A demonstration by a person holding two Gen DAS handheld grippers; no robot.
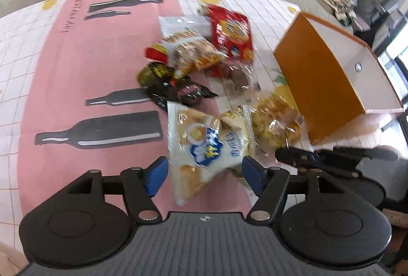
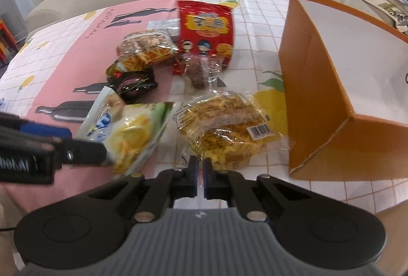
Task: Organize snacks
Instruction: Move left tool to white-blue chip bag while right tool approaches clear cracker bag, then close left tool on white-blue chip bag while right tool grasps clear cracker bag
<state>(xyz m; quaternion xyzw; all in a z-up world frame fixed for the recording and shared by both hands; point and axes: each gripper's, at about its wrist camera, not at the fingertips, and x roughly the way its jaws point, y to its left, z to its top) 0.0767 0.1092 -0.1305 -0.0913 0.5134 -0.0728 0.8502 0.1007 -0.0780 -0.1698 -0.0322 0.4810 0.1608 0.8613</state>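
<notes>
Pinching only the wrapper's edge of the yellow pastry packet (image 2: 224, 128) beside the orange box (image 2: 318, 87), the right gripper (image 2: 200, 174) is risking a slip; the left gripper (image 1: 204, 174) is straddling the white bag (image 1: 206, 146), jaws apart.

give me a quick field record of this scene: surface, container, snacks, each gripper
surface: pink and white checked tablecloth
container: orange cardboard box with white inside, open, empty as far as visible
snacks: red crinkly bag, black wrapper, clear-wrapped yellow pastry, white and blue packet
left gripper: open, jaws astride the white and blue packet
right gripper: shut at the pastry wrapper's near edge
</notes>
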